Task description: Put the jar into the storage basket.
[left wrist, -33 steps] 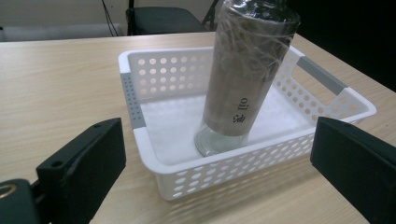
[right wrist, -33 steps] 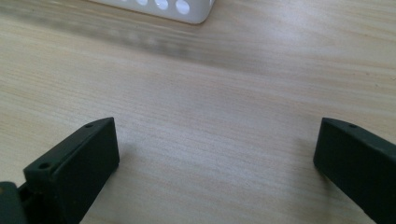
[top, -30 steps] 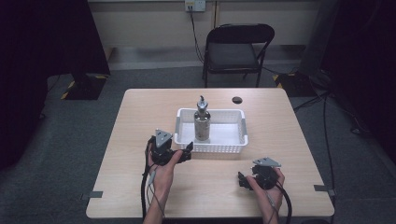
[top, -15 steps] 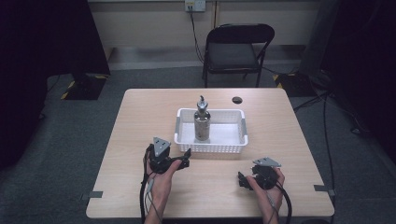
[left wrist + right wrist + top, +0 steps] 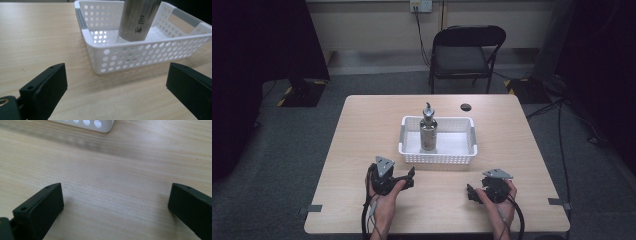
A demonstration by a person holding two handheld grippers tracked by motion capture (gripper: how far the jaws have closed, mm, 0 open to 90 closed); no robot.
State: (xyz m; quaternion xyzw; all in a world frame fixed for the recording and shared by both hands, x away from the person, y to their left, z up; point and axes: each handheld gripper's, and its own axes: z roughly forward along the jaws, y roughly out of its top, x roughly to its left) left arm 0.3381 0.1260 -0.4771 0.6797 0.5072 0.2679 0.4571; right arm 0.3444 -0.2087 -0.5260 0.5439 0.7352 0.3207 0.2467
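a: oil bottle (image 5: 428, 131) stands upright inside the white basket (image 5: 464, 158), left half of it, near the middle of the worktop (image 5: 362, 130). metal body, pour spout on top.

b: left gripper view?

a: same bottle (image 5: 139, 20) close up, "oil" printed on its side, sitting in the basket (image 5: 140, 53) behind the holed front wall. top of the bottle is cut off there.

b: left gripper (image 5: 407, 177)?

a: held low over the worktop just in front of the basket's left corner, aimed at it. fingers (image 5: 45, 92) spread wide, released, nothing between them. not touching basket or bottle.

b: right gripper (image 5: 471, 193)?

a: near the front edge of the worktop, right of the other one, apart from the basket. fingers (image 5: 40, 211) also wide apart, released, bare wood between them. a basket corner (image 5: 85, 124) shows at the top of the right gripper view.

b: anything else?

a: small dark round thing (image 5: 466, 107) on the worktop behind the basket, can't tell what. black folding chair (image 5: 467, 55) past the far edge.
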